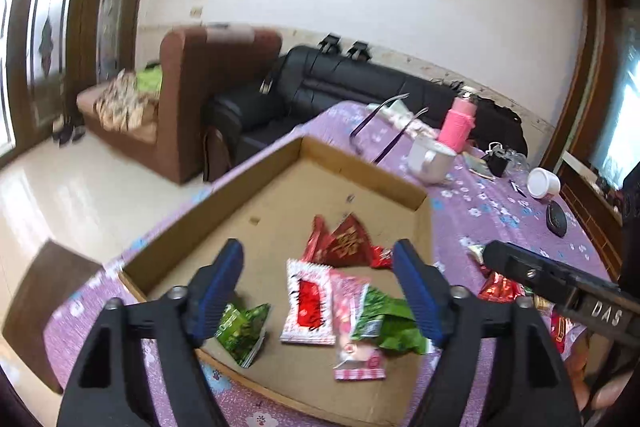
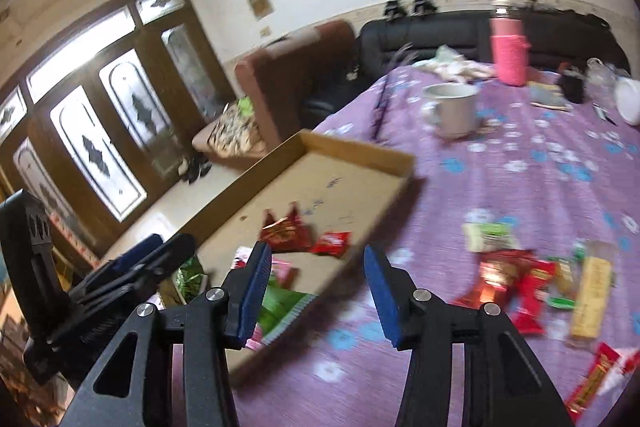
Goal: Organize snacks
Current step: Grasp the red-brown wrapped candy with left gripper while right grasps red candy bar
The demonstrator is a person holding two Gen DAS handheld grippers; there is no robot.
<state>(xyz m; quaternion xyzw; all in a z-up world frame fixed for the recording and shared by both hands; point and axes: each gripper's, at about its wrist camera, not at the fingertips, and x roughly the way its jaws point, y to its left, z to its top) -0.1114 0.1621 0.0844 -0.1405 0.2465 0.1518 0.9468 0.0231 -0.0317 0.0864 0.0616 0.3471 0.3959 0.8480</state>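
bare purple tablecloth (image 2: pixel 500 187) beside cardboard tray (image 2: pixel 360 147) rim

The right gripper (image 2: pixel 316 291) hangs with its blue fingers (image 2: pixel 252 291) apart and nothing between them, over the near right edge of the cardboard tray (image 2: pixel 360 147). Red and green snack packets (image 2: pixel 286 231) lie inside the tray. To the right, more snacks (image 2: pixel 528 283) are scattered on the purple flowered table (image 2: pixel 500 187). A white mug (image 2: pixel 454 109) and pink bottle (image 2: pixel 508 53) stand far back.
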